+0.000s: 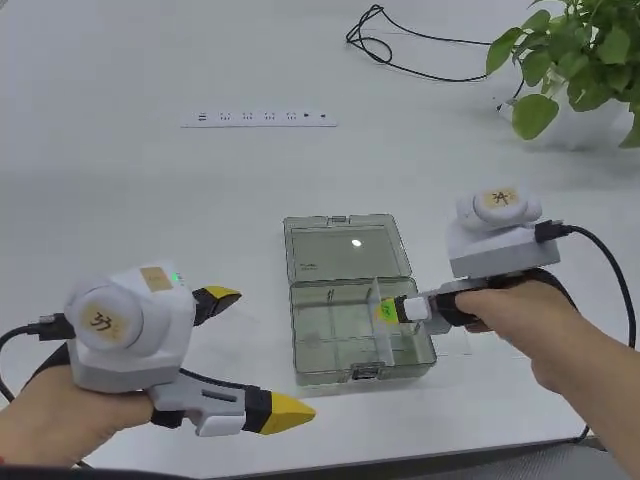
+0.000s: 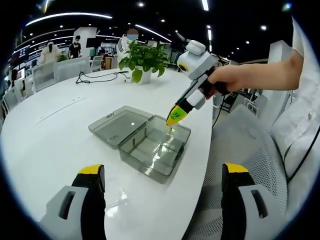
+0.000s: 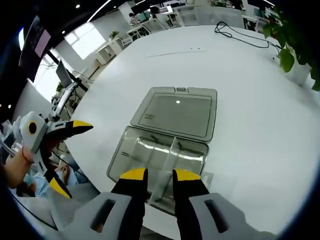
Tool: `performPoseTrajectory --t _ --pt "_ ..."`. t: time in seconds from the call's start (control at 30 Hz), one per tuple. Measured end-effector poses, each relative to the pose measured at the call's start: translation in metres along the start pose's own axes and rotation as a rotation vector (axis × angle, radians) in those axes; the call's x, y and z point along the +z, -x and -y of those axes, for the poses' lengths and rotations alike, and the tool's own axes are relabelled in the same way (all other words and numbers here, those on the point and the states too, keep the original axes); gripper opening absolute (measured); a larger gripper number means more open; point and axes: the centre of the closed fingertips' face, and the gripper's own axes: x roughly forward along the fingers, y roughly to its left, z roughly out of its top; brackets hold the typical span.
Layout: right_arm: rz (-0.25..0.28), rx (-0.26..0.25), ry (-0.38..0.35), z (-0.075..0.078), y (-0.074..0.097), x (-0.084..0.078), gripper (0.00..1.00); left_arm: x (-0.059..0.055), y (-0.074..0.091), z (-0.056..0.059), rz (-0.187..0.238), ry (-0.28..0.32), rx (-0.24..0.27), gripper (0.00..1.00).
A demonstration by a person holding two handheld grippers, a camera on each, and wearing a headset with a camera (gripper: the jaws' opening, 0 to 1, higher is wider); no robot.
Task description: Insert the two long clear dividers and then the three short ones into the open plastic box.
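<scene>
My right gripper [image 1: 388, 310] has its jaws drawn nearly together, pinching a clear divider [image 1: 379, 325] that stands upright in the tray of the open plastic box [image 1: 345, 250]. The box sits near the front edge of the white table [image 1: 150, 200], with its lid lying flat behind the tray. My left gripper [image 1: 258, 350] hangs over the front edge left of the box, jaws spread wide and holding nothing.

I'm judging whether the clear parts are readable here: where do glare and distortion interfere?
Head view: a ceiling-light spot glares on the box lid, and the clear divider at the right gripper is faint. Right gripper view: the same spot on the lid. Left gripper view: fisheye curves the table edge.
</scene>
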Motion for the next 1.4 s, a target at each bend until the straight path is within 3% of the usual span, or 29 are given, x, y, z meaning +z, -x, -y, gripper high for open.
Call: performPoseTrajectory --t 0.43,0.8,1.4 --pt "0.059 0.049 0.175 -0.004 0.027 0.001 0.33 -0.003 0.011 -0.011 -0.014 0.035 0.071 0.98" --pt "0.073 0.098 0.372 -0.004 0.044 -0.011 0.56 -0.013 0.020 -0.023 -0.057 0.082 0.146 0.96" --pt "0.158 0.194 0.553 0.007 0.067 -0.031 0.79 -0.053 0.028 -0.046 -0.205 0.205 0.273 0.80"
